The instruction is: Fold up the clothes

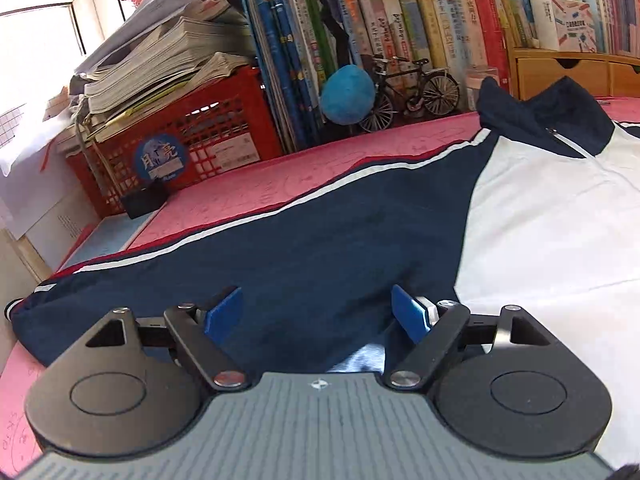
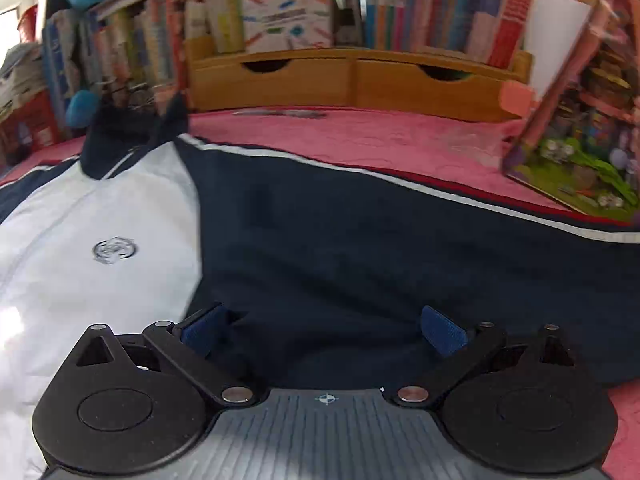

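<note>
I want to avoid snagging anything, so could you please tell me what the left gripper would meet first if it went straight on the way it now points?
Most likely the jacket's navy sleeve: the left gripper is open and angled down over it. The pink table cover lies beyond. Depth is hard to judge.

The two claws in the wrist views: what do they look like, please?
Both look alike. The left claw and right claw have blue padded fingers on black link arms with silver pivot pins, two round black discs, and a grey ribbed body bearing a small crosshair mark.
</note>
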The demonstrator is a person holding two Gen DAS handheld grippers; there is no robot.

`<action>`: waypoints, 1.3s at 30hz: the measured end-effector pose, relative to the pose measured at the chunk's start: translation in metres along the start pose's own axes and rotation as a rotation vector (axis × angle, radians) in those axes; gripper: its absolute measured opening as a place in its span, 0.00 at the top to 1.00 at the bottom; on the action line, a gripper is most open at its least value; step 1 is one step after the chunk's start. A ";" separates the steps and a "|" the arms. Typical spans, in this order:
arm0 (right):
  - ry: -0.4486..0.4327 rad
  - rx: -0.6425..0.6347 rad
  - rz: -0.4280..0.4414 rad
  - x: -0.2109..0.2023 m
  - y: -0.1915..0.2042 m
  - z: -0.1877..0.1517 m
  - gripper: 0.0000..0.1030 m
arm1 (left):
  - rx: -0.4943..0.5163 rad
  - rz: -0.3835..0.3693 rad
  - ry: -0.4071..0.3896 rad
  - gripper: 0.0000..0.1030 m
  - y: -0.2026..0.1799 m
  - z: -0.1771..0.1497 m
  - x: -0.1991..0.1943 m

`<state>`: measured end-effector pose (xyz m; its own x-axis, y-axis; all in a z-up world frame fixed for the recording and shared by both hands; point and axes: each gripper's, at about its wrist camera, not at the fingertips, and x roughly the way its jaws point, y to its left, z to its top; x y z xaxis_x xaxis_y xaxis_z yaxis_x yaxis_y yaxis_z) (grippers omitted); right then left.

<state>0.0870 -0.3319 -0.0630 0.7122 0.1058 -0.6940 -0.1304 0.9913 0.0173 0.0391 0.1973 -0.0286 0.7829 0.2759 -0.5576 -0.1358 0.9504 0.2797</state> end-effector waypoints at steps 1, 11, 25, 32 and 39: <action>-0.020 0.044 -0.076 0.004 -0.027 0.000 0.00 | -0.013 0.009 0.006 0.17 0.004 0.001 0.002; 0.029 0.446 -0.706 -0.004 -0.153 0.002 0.02 | 0.022 0.114 0.026 0.14 0.001 0.005 0.002; -0.024 -0.184 0.511 -0.028 0.149 0.008 0.00 | 0.154 -0.350 -0.081 0.14 -0.099 0.016 -0.068; -0.014 -0.373 0.405 -0.023 0.174 -0.023 0.00 | 0.068 -0.331 -0.014 0.01 -0.092 -0.001 -0.050; -0.015 -0.378 0.393 -0.023 0.160 -0.027 0.00 | 0.048 -0.340 0.002 0.00 -0.089 -0.002 -0.048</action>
<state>0.0316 -0.1774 -0.0638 0.5691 0.4666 -0.6770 -0.6260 0.7798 0.0112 0.0123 0.0996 -0.0278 0.7770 -0.0551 -0.6271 0.1616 0.9802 0.1142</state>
